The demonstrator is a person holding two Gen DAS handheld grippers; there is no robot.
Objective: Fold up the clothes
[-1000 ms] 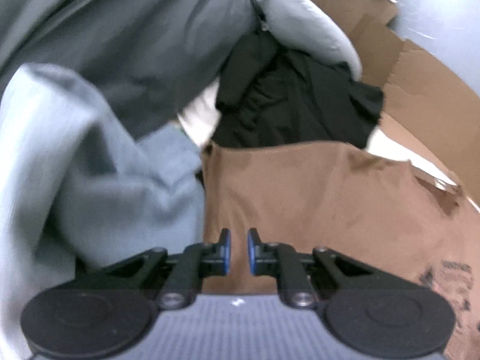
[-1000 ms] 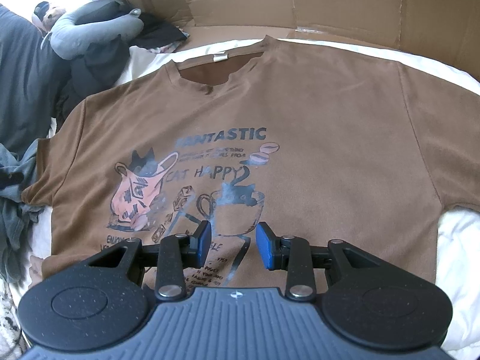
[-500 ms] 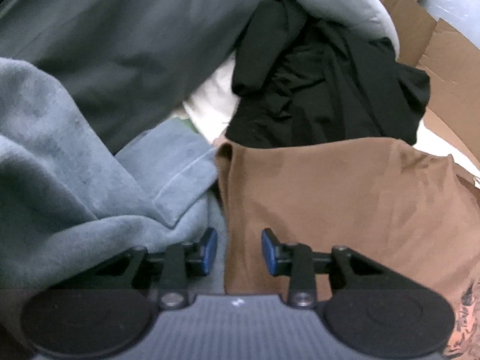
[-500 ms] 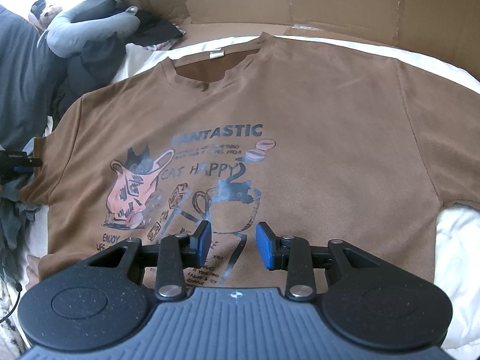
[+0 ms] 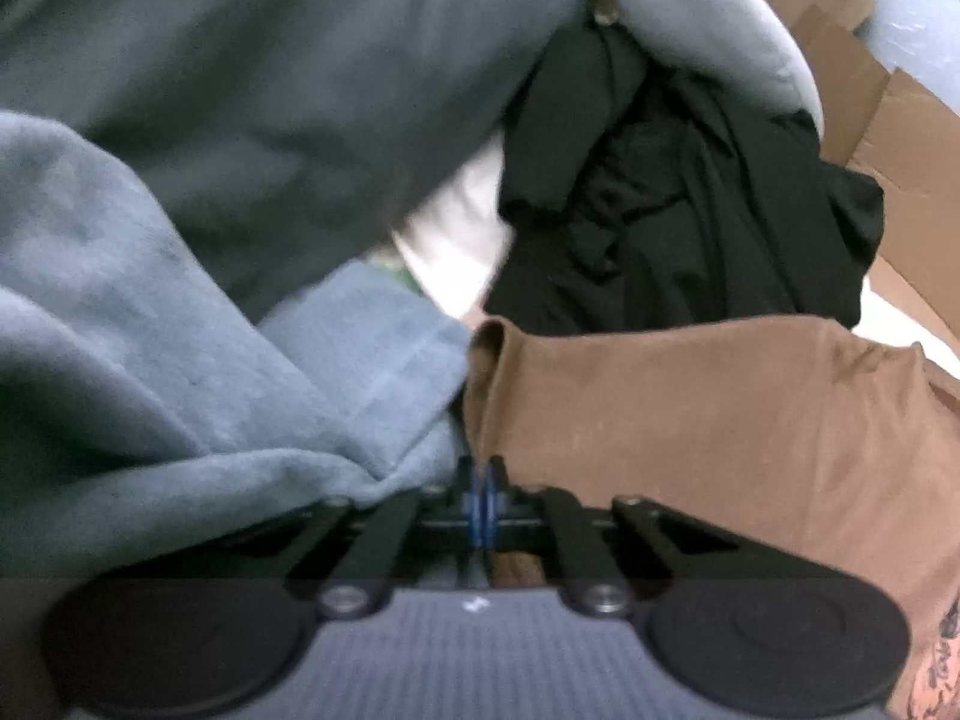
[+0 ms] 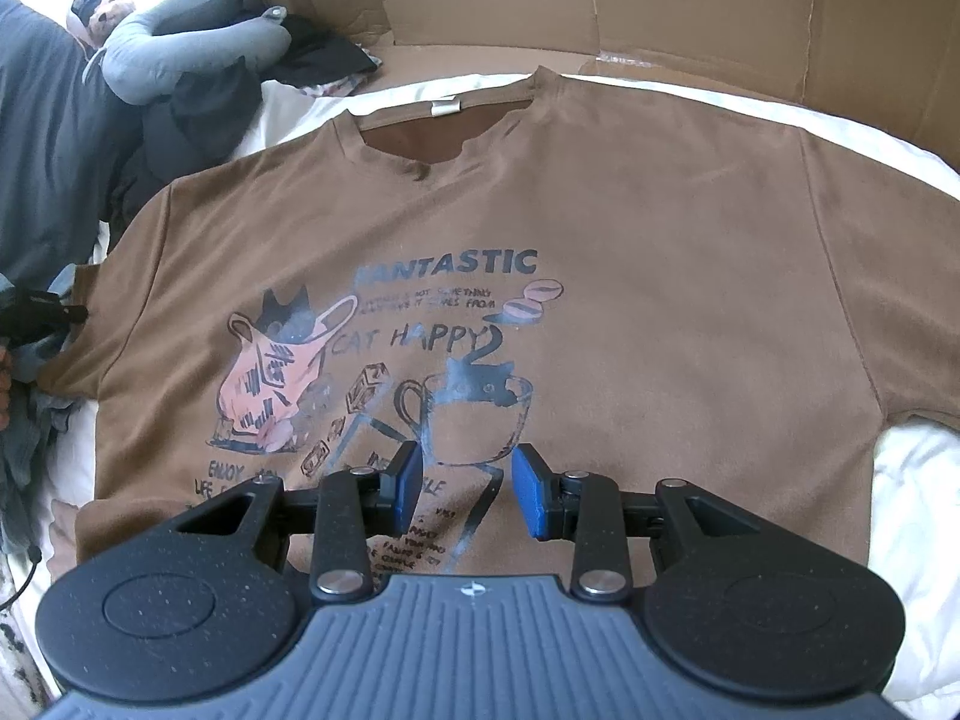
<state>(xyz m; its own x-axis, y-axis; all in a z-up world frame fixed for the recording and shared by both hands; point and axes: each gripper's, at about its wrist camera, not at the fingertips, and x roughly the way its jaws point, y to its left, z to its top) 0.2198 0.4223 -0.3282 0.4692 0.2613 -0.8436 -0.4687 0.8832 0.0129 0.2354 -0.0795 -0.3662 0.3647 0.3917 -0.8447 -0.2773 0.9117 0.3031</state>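
The left gripper pinches shut on the sleeve hem at nine o'clock of the brown shirt, spread flat, collar at twelve, while the right gripper, jaws apart and empty, hovers over the print near the bottom hem.

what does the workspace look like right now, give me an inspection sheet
surface: white bedding, mostly covered by the shirt.
job's things: brown t-shirt spread flat, print side up, collar at the far side.
clutter: blue-grey fleece garment beside the shirt's sleeve; black clothes heaped behind; grey neck pillow on the pile.
grippers: left tool closed at the sleeve edge of the t-shirt, fabric appears pinched; right tool open above the lower print, holding nothing.
cables: thin dark cord at the left edge.
surroundings: cardboard panels standing behind the bedding.
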